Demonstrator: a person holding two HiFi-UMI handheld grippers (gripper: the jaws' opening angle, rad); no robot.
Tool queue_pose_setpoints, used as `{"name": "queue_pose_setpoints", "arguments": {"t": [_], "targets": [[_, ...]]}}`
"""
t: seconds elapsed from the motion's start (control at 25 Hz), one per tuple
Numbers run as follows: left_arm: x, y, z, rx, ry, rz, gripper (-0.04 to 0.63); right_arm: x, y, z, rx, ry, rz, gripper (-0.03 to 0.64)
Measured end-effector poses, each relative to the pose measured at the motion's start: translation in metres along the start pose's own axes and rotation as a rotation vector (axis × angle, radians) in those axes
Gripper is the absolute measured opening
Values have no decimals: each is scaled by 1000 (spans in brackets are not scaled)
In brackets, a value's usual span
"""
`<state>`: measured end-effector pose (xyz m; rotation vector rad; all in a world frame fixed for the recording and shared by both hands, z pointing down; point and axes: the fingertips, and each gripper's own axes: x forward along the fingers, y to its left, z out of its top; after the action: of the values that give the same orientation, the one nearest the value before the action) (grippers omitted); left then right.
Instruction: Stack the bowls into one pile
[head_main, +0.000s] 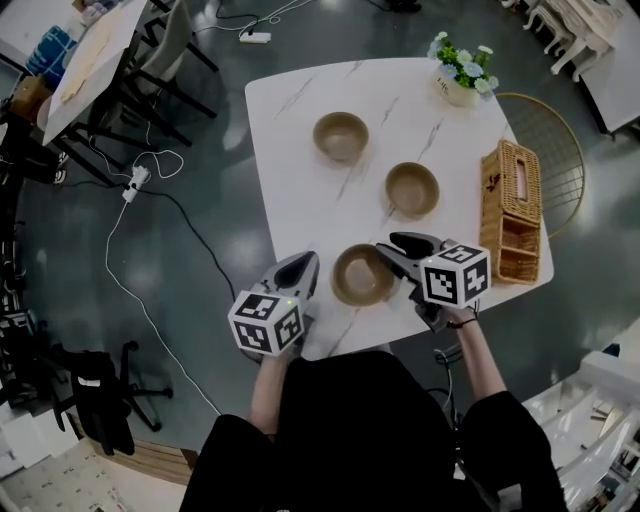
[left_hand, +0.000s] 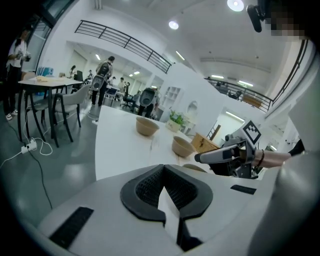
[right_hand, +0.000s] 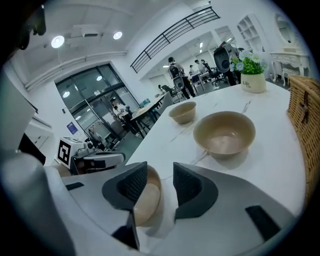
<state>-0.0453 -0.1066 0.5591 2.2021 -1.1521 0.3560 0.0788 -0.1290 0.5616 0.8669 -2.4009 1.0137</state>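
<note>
White marble-veined table (head_main: 300, 180), rounded corners, left edge open to grey floor (head_main: 200, 230). Bare top across the left half and between the dishes. Along the right edge, a wicker basket (head_main: 510, 210), closing that side off.

At the near edge, left gripper (head_main: 308, 262), jaws together on nothing. Right gripper (head_main: 386, 245), jaws apart astride the near bowl's right rim, not clamped.

Three tan bowls, matte, upright, empty, well apart in a zigzag:
- near bowl (head_main: 362, 275) beside the near edge
- middle bowl (head_main: 412, 190) towards the basket
- far bowl (head_main: 340, 136) mid-table

Small flower pot (head_main: 462, 75) at the far right corner.
</note>
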Motion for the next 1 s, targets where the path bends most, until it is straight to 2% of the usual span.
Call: {"name": "queue_pose_setpoints", "arguments": {"t": [0.56,0.8,1.0], "targets": [[9,2,-11,-17,34,-9,14,22,-4,-29,35,123,-5,130],[8,4,-10,-15,37,-14,15,26,-3,-33,27,156,-25,53],[7,4,-7,-11,42,-20,15,23,-3,-30,28,152,-44,32]]}}
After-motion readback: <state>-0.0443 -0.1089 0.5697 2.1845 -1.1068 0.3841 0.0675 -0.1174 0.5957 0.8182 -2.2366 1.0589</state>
